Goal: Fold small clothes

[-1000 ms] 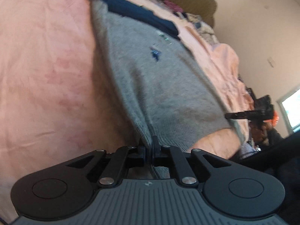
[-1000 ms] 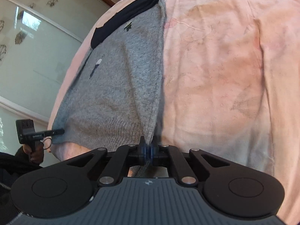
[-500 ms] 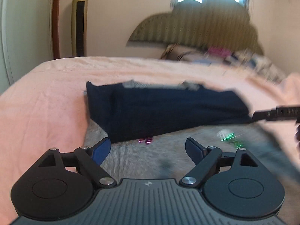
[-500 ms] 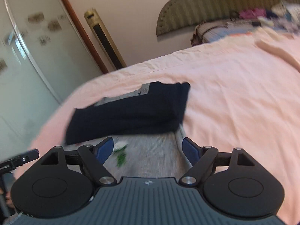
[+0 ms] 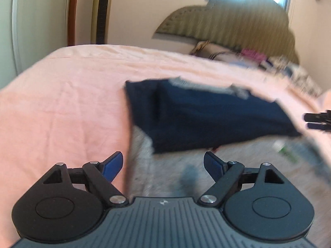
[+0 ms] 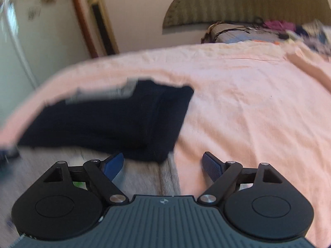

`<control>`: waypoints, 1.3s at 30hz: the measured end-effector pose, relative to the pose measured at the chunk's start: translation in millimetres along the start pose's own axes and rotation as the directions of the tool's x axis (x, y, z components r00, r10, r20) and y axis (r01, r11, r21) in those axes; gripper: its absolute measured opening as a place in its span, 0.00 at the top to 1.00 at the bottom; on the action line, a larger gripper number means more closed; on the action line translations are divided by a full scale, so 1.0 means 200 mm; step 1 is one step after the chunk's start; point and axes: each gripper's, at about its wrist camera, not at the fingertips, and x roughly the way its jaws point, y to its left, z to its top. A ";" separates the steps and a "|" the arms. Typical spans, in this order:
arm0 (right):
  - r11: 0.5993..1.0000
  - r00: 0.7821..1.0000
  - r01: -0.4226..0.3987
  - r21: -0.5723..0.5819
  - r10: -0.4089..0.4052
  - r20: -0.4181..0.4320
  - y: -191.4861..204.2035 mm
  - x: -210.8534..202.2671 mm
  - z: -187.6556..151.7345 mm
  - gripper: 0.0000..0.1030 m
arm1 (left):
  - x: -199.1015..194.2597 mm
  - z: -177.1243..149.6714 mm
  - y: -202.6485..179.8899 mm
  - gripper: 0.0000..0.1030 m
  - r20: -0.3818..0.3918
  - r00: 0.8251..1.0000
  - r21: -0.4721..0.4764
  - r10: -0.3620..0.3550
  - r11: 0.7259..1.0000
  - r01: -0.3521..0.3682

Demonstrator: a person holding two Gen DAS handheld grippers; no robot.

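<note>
Between the blue pads of the left claw (image 5: pixel 163 164) there is nothing but air: its fingers stand wide apart, hovering just over the near edge of the small grey knitted sweater with navy sleeves (image 5: pixel 171 177). The right claw (image 6: pixel 163 165) matches it, spread wide and gripping nothing, with the garment's right-hand ribbed side edge running up between its fingers. Both claws sit at the near corners of the sweater, one per side, which I judge is the natural stance for handling a fold across its width.

Now the garment itself: it lies flat on the pink bed sheet (image 5: pixel 62 103), the grey body nearest the claws. The navy sleeves are laid across it further back as a dark band, presumably tucked in so the bundle stays compact. A strip of grey shows beyond the navy at the far edge.

That dark band's long axis runs left to right across both views, while the grey body stretches from the claws away towards the striped olive headboard (image 5: pixel 227 26). Everything is motion-blurred, so the small green and dark marks on the knit cannot be read. The tip of the other claw peeks in at the right edge of the left view.
</note>
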 end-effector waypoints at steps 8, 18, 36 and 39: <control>0.984 0.984 0.167 0.065 -0.162 -0.068 -0.09 0.38 0.22 0.30 | 0.37 0.29 -0.05 0.16 0.047 0.995 -0.063 0.091 0.994 -0.088; 0.994 0.992 0.079 0.080 -0.070 -0.104 -0.14 0.45 0.22 0.95 | 0.57 0.29 -0.02 0.20 -0.009 0.971 0.023 0.241 0.970 -0.241; 0.967 0.990 0.028 -0.253 -0.062 -0.125 0.26 0.71 0.52 0.40 | 0.84 0.64 -0.27 0.21 0.008 0.988 0.215 0.155 0.965 -0.153; 0.938 0.985 0.011 -0.346 -0.070 -0.159 0.34 0.84 0.51 0.40 | 0.99 0.69 -0.23 0.21 -0.075 0.987 0.201 0.143 0.971 -0.125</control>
